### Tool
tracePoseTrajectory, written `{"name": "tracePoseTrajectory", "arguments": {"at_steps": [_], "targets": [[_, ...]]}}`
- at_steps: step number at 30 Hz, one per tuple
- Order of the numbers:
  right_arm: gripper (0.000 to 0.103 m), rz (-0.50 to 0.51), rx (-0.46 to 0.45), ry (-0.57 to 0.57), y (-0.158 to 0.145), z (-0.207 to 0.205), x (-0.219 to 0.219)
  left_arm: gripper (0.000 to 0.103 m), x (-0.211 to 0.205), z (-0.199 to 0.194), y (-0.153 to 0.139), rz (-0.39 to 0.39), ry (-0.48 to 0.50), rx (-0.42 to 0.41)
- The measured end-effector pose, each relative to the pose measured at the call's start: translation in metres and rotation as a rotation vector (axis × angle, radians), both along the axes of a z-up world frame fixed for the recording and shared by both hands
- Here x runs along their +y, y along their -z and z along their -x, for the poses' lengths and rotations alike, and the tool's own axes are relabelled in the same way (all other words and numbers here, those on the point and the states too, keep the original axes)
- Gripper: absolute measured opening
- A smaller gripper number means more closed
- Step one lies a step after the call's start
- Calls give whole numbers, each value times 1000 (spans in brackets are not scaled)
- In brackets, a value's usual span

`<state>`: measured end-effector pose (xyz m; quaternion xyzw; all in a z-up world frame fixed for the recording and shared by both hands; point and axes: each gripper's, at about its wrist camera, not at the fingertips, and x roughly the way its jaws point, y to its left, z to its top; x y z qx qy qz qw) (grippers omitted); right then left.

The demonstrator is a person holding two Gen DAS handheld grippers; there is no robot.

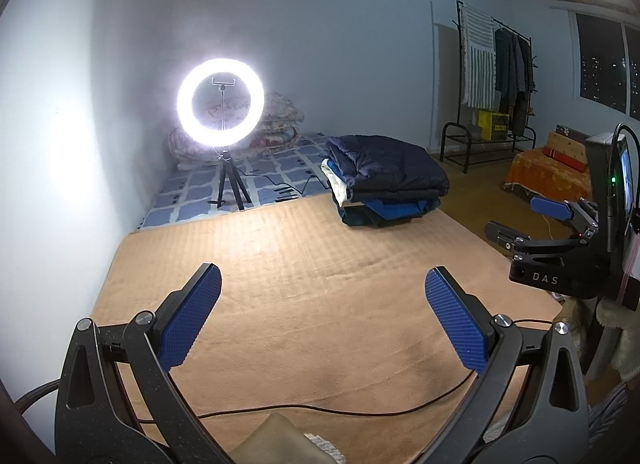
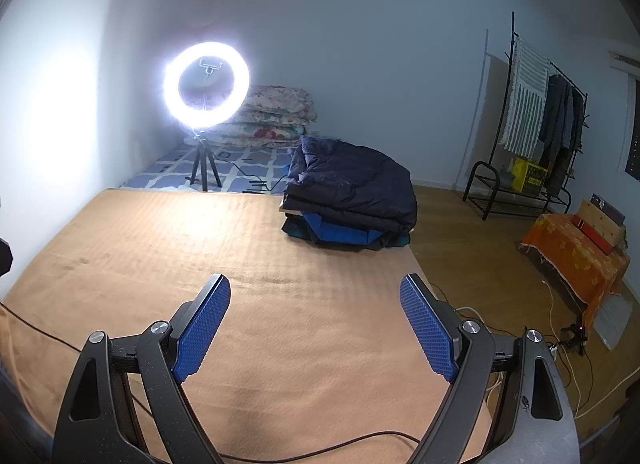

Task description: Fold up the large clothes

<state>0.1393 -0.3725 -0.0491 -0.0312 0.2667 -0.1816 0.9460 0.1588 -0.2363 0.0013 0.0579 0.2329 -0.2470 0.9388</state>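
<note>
Tan blanket [image 2: 240,264], bare; folded clothes [image 2: 352,199] stacked at far edge.
Left gripper [image 1: 322,316] and right gripper [image 2: 316,324] spread wide, holding nothing, probably between garments.

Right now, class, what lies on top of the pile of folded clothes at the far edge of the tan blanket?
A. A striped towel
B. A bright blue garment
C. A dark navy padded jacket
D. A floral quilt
C: the dark navy padded jacket tops the pile, with the bright blue garment under it; both grippers' jaws are open and hold nothing.
</note>
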Motion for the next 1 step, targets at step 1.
{"name": "tracePoseTrajectory", "arguments": {"at_steps": [1], "targets": [[87, -1, 0, -2, 0, 0, -1, 103, 1, -1, 0, 1, -1, 5]]}}
